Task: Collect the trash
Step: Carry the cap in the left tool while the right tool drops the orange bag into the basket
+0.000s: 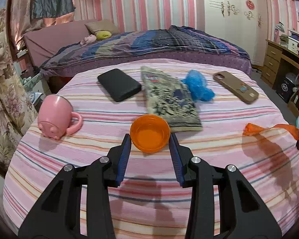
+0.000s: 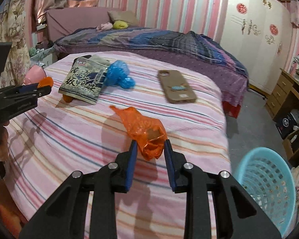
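Both grippers are loaded and lifted over the striped bed (image 1: pixel 73 159). Left gripper (image 1: pixel 149 137): jaws clamped on the rim sides of an orange plastic cup (image 1: pixel 149 133), held clear of the cover. Right gripper (image 2: pixel 149 145): jaws clamped on a crumpled orange plastic bag (image 2: pixel 147 133), its tail trailing out ahead. Light blue basket (image 2: pixel 269 189) stands on the floor just off the bed's near right corner; what shows of its inside looks empty, so nothing appears deposited yet. Judged progress: early, first two pieces picked but not dropped. Still on the bed and likely trash: printed snack packet (image 1: pixel 167 99) and blue crumpled plastic (image 1: pixel 198 86) touching its edge. Pink mug (image 1: pixel 56 117), black case (image 1: pixel 119 84) and brown phone case (image 1: pixel 236 86) look like keepers. An orange object peeks from under the packet in the right view; cannot identify. Basket's bottom is cut off.
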Demonstrator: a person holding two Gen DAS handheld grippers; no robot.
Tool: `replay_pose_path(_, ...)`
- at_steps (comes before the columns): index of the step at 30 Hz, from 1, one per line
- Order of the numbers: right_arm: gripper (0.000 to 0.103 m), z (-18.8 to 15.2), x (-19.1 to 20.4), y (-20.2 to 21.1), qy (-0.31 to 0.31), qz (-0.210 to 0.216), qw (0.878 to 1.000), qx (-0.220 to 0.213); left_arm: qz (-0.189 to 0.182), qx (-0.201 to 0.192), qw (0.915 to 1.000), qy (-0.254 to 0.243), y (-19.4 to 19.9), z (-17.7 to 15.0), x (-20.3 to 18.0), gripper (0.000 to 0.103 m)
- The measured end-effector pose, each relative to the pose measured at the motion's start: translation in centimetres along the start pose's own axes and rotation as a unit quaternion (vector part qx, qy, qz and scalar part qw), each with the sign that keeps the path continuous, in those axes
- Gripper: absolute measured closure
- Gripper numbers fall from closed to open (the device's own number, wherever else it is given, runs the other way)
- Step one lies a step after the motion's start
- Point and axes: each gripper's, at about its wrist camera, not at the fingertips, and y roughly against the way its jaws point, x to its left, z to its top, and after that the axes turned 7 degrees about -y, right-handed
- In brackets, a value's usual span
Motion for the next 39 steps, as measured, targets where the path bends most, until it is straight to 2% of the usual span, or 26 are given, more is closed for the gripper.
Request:
replay_pose_path(6,0.075,-0.8,-3.1,2.0,-0.008,-0.008,1.0,-0.014,-0.011,0.005,0.9999,0.002,0.4,-0.4,-2.2,0.065)
replay_pose_path(8,0.075,-1.0,-4.4,2.9,-0.013,-0.01,1.0,-0.023,-0.003,-0.002,0.9999,-0.012,0.7,0.0,-3.2,0.065)
replay_pose_path(13,0.075,-1.3,-6.6,4.1,-0.023,-0.019,0.999,-0.041,-0.022,-0.022,0.9995,-0.006,2.0,1.8,-5.9,0.065)
replay_pose_path(16,0.075,-1.7,-9.6,5.5,-0.041,-0.042,0.997,-0.056,-0.035,-0.035,0.9986,-0.017,2.7,3.0,-8.6,0.065)
replay_pose_path(17,0.075,-1.6,-9.1,5.6,-0.04,-0.042,0.997,-0.056,-0.04,-0.039,0.9982,-0.022,3.0,3.3,-9.5,0.065)
replay_pose_path(21,0.075,-2.2,-12.8,7.0,-0.075,-0.069,0.993,-0.066,-0.082,-0.054,0.9945,-0.039,4.2,4.5,-14.1,0.065)
replay_pose_path(25,0.075,-3.1,-16.5,8.0,-0.113,-0.098,0.986,-0.068,-0.104,-0.062,0.9908,-0.061,5.0,4.8,-18.2,0.065)
replay_pose_path(32,0.075,-4.6,-21.9,9.5,-0.164,-0.128,0.977,-0.05,-0.141,-0.058,0.9842,-0.09,5.5,4.8,-24.4,0.065)
replay_pose_path(39,0.075,-6.0,-25.8,10.5,-0.189,-0.156,0.969,-0.041,-0.181,-0.048,0.9775,-0.097,5.5,5.0,-29.2,0.065)
